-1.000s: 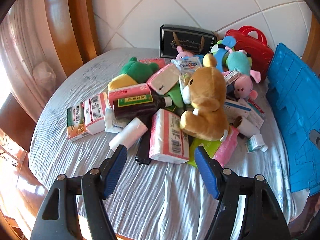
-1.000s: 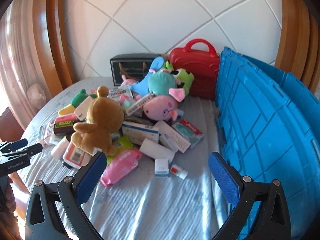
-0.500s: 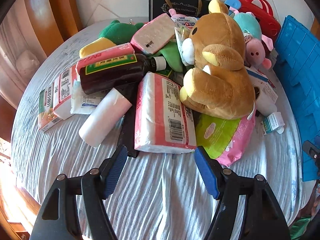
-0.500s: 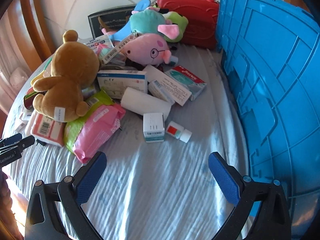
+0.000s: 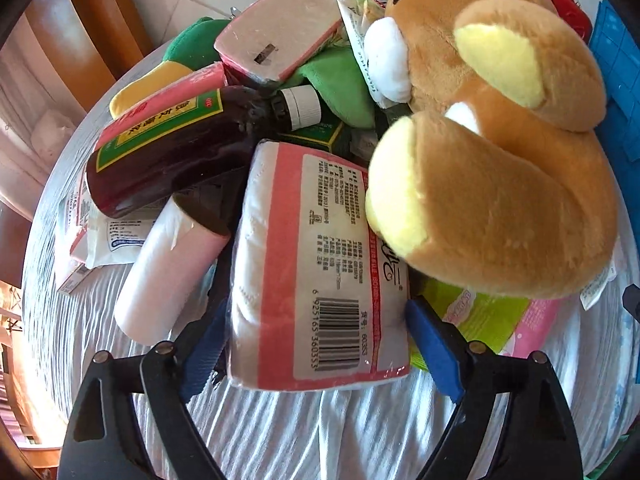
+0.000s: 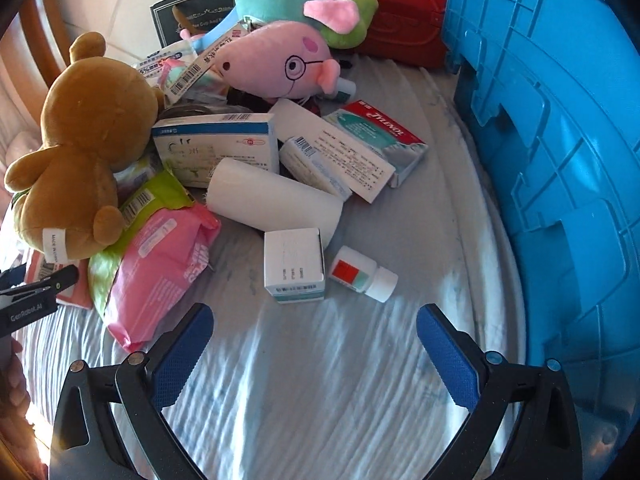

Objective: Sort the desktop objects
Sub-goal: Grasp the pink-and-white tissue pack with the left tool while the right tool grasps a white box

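Note:
My left gripper (image 5: 320, 344) points down at the pile, and its jaws are opening on either side of a pink-and-white tissue pack (image 5: 320, 240). The pack's near end lies between the blue pads, which do not press on it. A brown plush bear (image 5: 500, 160) leans on the pack's right side. A dark bottle (image 5: 172, 148) and a white roll (image 5: 168, 272) lie to its left. My right gripper (image 6: 314, 360) is open over bare cloth, just short of a small white box (image 6: 294, 264) and a white pill bottle (image 6: 362, 274).
A blue crate (image 6: 560, 160) walls off the right side, with a red case (image 6: 400, 12) behind it. A pink wipes pack (image 6: 156, 264), medicine boxes (image 6: 376, 140), another white roll (image 6: 272, 200) and a pink pig plush (image 6: 280, 60) crowd the middle. The left gripper's tip (image 6: 40, 288) shows at the left edge.
Both grippers have come down and closer to the pile. The left jaws have widened and now straddle the tissue pack. The right jaws stay equally wide.

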A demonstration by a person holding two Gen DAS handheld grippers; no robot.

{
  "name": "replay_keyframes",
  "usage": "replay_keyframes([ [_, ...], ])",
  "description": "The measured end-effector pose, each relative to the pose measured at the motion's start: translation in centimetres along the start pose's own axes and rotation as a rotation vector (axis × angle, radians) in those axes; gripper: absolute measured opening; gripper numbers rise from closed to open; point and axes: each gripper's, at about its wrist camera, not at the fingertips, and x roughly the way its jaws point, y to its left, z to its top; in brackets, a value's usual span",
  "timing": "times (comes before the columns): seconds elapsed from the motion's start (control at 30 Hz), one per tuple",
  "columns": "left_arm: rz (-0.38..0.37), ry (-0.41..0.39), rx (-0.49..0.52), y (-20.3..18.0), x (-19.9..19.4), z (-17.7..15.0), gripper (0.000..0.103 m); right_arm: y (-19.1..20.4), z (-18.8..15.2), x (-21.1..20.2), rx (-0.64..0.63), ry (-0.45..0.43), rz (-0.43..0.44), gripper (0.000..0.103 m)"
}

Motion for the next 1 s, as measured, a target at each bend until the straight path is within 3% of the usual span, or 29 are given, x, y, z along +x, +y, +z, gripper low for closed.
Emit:
replay_keyframes([
  [0.2,-0.01,-0.01,-0.011,0.2,0.7,0.0,0.092,0.2,1.1,2.9,0.026,0.029,0.001,0.102],
  [0.27,-0.007,-0.005,-0.014,0.3,1.1,0.0,0.093,0.2,1.3,3.6,0.023,0.038,-0.006,0.094],
  [0.33,0.006,-0.01,-0.004,0.0,1.1,0.1,0.093,0.2,1.4,4.2,0.027,0.045,-0.002,0.065],
  [0.47,-0.005,-0.024,-0.011,0.1,0.5,-0.3,0.087,0.3,1.4,5.1,0.027,0.059,0.015,0.048],
  [0.5,-0.011,-0.021,-0.011,0.2,0.3,-0.5,0.085,0.4,1.4,5.1,0.023,0.062,0.017,0.037],
  [0.77,-0.047,-0.012,-0.024,0.9,-1.8,-2.7,0.082,0.9,0.2,3.3,-0.002,0.043,0.028,0.036],
  [1.0,-0.04,-0.072,-0.052,2.2,-6.3,-4.4,0.082,1.3,-0.7,0.4,-0.019,-0.005,0.036,0.036],
])
